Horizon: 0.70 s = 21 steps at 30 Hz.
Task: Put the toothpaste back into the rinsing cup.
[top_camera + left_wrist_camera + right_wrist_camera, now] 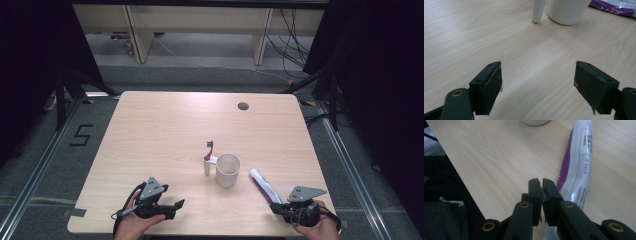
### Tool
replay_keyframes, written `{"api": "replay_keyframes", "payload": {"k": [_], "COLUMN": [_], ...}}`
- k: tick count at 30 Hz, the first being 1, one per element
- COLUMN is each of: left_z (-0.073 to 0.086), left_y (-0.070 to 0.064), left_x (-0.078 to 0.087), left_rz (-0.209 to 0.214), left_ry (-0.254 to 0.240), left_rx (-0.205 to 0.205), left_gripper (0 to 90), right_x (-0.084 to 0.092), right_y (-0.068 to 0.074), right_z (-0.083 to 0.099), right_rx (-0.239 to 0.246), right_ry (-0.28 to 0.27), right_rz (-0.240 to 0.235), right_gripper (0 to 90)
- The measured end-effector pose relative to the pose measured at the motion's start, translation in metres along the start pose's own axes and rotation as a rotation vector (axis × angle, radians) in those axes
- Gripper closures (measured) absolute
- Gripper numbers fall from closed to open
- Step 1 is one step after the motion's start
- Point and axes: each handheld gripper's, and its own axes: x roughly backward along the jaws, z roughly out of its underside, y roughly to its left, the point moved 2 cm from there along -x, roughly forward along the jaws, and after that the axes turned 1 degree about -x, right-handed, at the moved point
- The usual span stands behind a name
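The toothpaste tube (264, 186), white with a purple stripe, is lying flat on the worktop (165, 130), its long axis running from the right hand-held gripper (278, 207) up toward the cup (227, 170). That hand-held gripper is pinching its near end, jaws pressed almost together. The left hand-held gripper (176, 206) is resting spread and empty, well apart from the tube.

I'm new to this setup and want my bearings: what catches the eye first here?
A white mug stands mid-table with a toothbrush upright beside it. A purple-and-white toothpaste tube lies to the mug's right, its near end at the right gripper, jaws nearly together. The left gripper stands open over bare wood.
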Motion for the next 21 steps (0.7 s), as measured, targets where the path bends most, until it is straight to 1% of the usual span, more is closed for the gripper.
{"api": "replay_keyframes", "payload": {"k": [1, 4, 5, 6, 7, 8, 9, 10, 12, 13, 14, 15, 17, 18, 19, 20, 21], "left_z": [0.000, 0.000, 0.000, 0.000, -0.001, -0.001, 0.000, 0.000, 0.000, 0.000, 0.000, 0.000, 0.000, 0.000, 0.000, 0.000, 0.000], "left_y": [0.001, 0.000, 0.001, -0.001, -0.001, -0.001, 0.000, -0.001, 0.000, 0.000, 0.000, -0.001, -0.001, 0.000, 0.000, 0.000, 0.000], "left_x": [-0.001, 0.000, 0.000, -0.002, -0.002, -0.001, 0.000, -0.001, -0.001, -0.001, -0.001, -0.002, -0.001, -0.001, -0.001, -0.001, -0.001], "left_rz": [-0.006, -0.005, -0.005, -0.001, 0.001, -0.007, -0.001, -0.006, 0.000, 0.000, -0.004, 0.000, 0.003, 0.001, 0.001, 0.002, 0.002], "left_ry": [0.009, 0.000, 0.004, -0.016, -0.018, -0.010, -0.003, -0.005, -0.006, -0.008, -0.006, -0.019, -0.012, -0.013, -0.013, -0.011, -0.011], "left_rx": [-0.001, 0.002, 0.000, 0.023, 0.023, 0.017, 0.006, 0.019, 0.019, 0.020, 0.016, 0.024, 0.022, 0.023, 0.023, 0.021, 0.021], "left_gripper": [22.0, 22.0, 22.0, 22.1, 22.1, 22.1, 22.1, 22.1, 22.1, 22.1, 22.1, 22.1, 22.1, 22.1, 22.1, 22.1, 22.1], "right_x": [-0.001, -0.003, -0.005, -0.005, -0.006, -0.007, -0.006, -0.004, -0.003, -0.004, -0.005, -0.004, -0.004, 0.001, 0.001, 0.002, 0.002], "right_y": [0.000, -0.001, -0.002, -0.003, -0.003, -0.004, -0.005, -0.004, -0.003, -0.004, -0.005, -0.007, -0.008, -0.012, -0.014, -0.017, -0.017], "right_z": [0.001, 0.002, 0.004, 0.004, 0.005, 0.005, 0.005, 0.006, 0.006, 0.007, 0.007, 0.009, 0.010, 0.011, 0.011, 0.012, 0.012], "right_rx": [0.006, 0.012, 0.008, 0.016, 0.021, 0.028, 0.036, 0.019, 0.013, 0.055, 0.054, 0.049, 0.049, 0.040, 0.041, 0.046, 0.046], "right_ry": [0.021, 0.029, 0.025, 0.033, 0.038, 0.037, 0.036, 0.055, 0.062, 0.059, 0.063, 0.085, 0.085, 0.098, 0.094, 0.083, 0.083], "right_rz": [-0.001, 0.002, 0.012, 0.011, 0.003, -0.005, -0.009, 0.005, 0.009, 0.016, 0.010, 0.033, 0.040, 0.052, 0.053, 0.069, 0.069], "right_gripper": [86.1, 86.6, 86.7, 87.1, 87.8, 88.4, 89.7, 90.0, 90.0, 90.0, 90.0, 90.0, 90.0, 90.0, 90.0, 90.0, 90.0]}}
